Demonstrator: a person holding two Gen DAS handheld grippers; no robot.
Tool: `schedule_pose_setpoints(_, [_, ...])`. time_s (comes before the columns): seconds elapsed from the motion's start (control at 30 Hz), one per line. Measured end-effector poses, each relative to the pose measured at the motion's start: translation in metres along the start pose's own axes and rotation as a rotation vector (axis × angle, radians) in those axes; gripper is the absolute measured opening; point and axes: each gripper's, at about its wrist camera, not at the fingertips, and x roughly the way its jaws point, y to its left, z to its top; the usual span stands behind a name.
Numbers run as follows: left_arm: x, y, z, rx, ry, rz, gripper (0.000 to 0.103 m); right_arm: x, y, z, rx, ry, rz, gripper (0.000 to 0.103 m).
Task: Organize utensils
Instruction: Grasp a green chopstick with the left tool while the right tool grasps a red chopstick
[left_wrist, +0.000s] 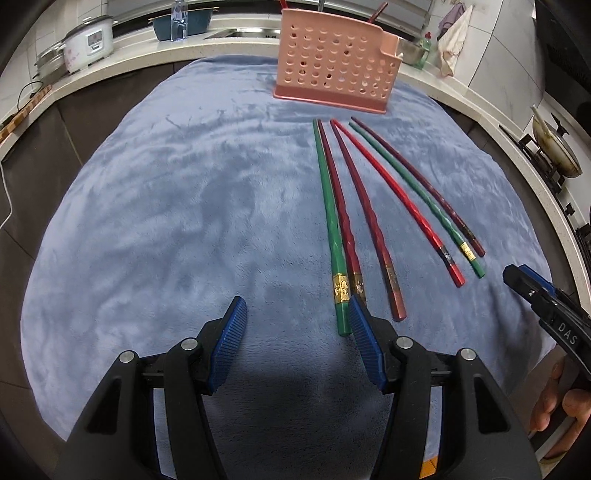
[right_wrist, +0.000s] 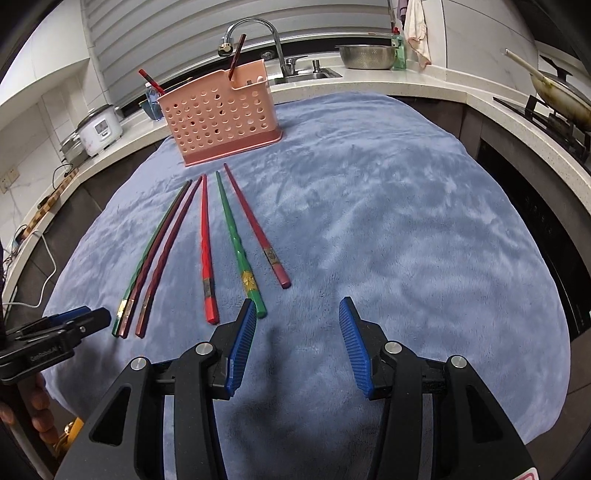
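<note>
- I count six chopsticks lying loose on the blue cloth (right_wrist: 369, 221), fanned out with their tips toward the far edge and their thick ends toward me.
- In the right wrist view they run, left to right: a green one (right_wrist: 147, 254) touching a dark maroon one (right_wrist: 157, 258), a brownish-red one (right_wrist: 168, 254) just beside them, a bright red one (right_wrist: 205, 247), a second green one (right_wrist: 236, 243) and a pinkish-red one (right_wrist: 255, 229).
- The pink perforated holder (right_wrist: 218, 118) stands upright near the cloth's far edge, just beyond the tips; two more chopsticks (right_wrist: 236, 55) stick up out of it.
- My left gripper (left_wrist: 297, 339) hovers near the cloth's near edge with its jaws spread apart and nothing between them; its right pad sits over the thick ends of the left green and maroon pair.
- My right gripper (right_wrist: 297, 343) also stands wide and empty, its left pad beside the second green chopstick's end.
- Behind the cloth I see a countertop with a faucet (right_wrist: 255, 40), a steel bowl (right_wrist: 365, 57) and a rice cooker (right_wrist: 99, 129).
</note>
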Motion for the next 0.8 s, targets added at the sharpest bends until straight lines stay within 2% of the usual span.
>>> schedule_pose_setpoints(0.43, [0.013, -0.008, 0.003, 0.052, -0.011, 0.04, 0.054, 0.01, 0.004, 0.002, -0.004, 0.021, 0.007, 0.046])
schedule_pose_setpoints(0.63, [0.019, -0.006, 0.01, 0.05, -0.021, 0.06, 0.049, 0.017, 0.008, 0.01, -0.012, 0.018, 0.013, 0.046])
schedule_pose_setpoints(0.8, [0.023, -0.004, 0.014, 0.04, -0.026, 0.083, 0.038, 0.025, 0.009, 0.018, -0.012, 0.016, 0.016, 0.044])
